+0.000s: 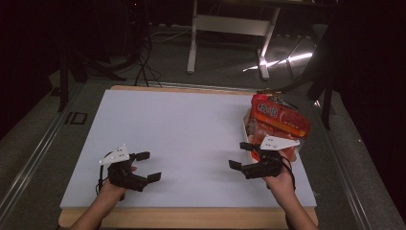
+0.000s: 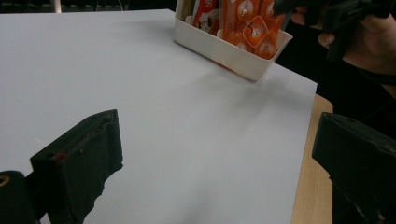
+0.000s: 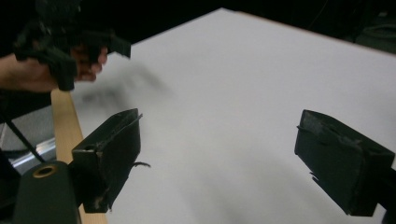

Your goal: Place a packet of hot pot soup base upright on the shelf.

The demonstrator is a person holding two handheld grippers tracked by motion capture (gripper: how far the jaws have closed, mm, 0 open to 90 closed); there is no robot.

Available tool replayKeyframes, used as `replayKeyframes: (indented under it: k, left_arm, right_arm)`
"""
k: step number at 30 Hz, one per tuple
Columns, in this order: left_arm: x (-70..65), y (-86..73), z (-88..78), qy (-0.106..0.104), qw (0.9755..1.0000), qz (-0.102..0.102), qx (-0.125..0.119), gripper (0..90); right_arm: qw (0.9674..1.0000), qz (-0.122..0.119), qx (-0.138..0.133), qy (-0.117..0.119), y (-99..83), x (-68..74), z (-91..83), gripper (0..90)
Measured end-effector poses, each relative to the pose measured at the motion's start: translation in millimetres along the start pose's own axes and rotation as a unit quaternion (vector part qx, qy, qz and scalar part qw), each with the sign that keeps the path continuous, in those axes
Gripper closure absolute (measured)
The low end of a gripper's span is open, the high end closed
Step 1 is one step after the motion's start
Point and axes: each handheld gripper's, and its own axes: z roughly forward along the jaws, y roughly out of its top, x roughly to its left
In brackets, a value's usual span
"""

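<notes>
grippers poised over white board (image 1: 182, 139), snack tray (image 2: 219, 49) at its far right edge.
left gripper (image 1: 146, 166) and right gripper (image 1: 243, 155) both hover near the front with jaws spread wide, gripping nothing; the tray of orange packets (image 1: 280, 117) sits just beyond the right gripper. risk: a sideways approach could nudge the light tray off the edge, or crush a packet rather than grasp it.

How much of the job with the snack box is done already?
Nothing looks done yet. The orange snack packets all stand in the white box at the table's right edge. Both the left gripper and the right gripper are open and hold nothing. Reaching for the packets is still left to do.
</notes>
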Motion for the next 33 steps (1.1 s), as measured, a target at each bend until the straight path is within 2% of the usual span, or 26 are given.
replayKeyframes:
  k: [6,14,23,26,33]
  left_arm:
    - [-0.6,-0.2,0.7,-0.001,1.0000,0.003,0.002,2.1]
    - [-1.2,-0.6,0.5,-0.003,1.0000,0.005,0.001,2.1]
    - [-1.0,-1.7,1.4,-0.004,1.0000,0.007,0.004,2.1]
    - [-0.7,-2.4,2.4,-0.004,1.0000,0.004,0.004,2.1]
    - [-2.9,-2.9,3.8,-0.006,0.9999,0.010,0.006,2.1]
  right_arm:
    - [0.9997,-0.007,0.021,-0.004,-12.8,2.3,10.2,14.2]
    - [0.9989,-0.021,0.038,-0.019,-24.2,2.5,13.6,14.2]
    - [0.9992,-0.009,0.036,-0.012,-32.5,0.9,8.2,14.1]
    - [0.9986,-0.022,0.045,-0.018,-34.4,1.7,6.8,14.0]
    - [0.9987,-0.021,0.041,-0.021,-36.6,0.6,4.7,13.9]
